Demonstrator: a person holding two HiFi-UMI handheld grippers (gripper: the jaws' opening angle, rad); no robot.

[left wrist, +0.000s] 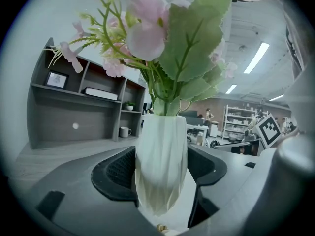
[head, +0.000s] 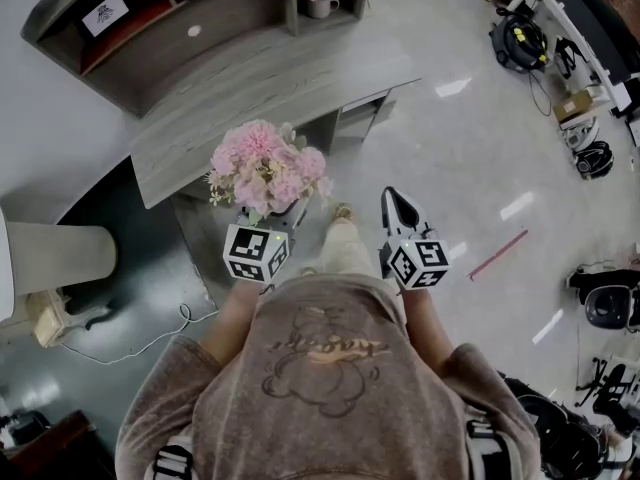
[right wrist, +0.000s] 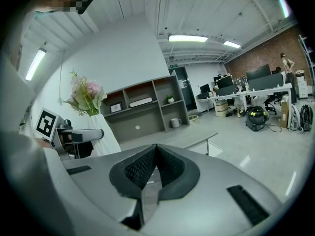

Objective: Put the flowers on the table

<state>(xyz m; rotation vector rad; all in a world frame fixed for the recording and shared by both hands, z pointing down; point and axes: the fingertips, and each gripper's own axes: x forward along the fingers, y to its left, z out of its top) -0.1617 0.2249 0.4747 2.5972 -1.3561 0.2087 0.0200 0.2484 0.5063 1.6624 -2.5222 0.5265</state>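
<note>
The grey wood-grain table [head: 300, 78] lies on the far side of the person. Its long top is bare along the near side, and a grey open shelf unit [head: 170, 28] stands along its far edge. The task's thing is not on the table yet. The bunch of pink flowers with green leaves [head: 265, 173] hangs in the air by the table's near edge. It stands upright in a white faceted vase [left wrist: 160, 146], which the left gripper [left wrist: 162, 181] clamps round its lower body, with a black pad pressing on each side. The right gripper [right wrist: 155, 156] is off to the right over the floor, its jaws closed together on nothing.

The biggest risk, I judge, is the table's near edge. If the vase comes in too low, its foot would knock the edge and twist in the grip. Set too far back, the tall bunch could brush the shelf unit. The flowers spread wide and look top-heavy, so a tilted release could tip the vase over. The vase narrows toward its base and looks smooth, so it might slip down between the pads. Only one gripper holds it, and the right one gives no support.

Counted:
- one table
- one shelf unit
- one bunch of flowers
- one vase
- two grippers
- one white mug [head: 320, 4] in a right-hand compartment
- one framed picture [head: 104, 13] in a left-hand compartment
</note>
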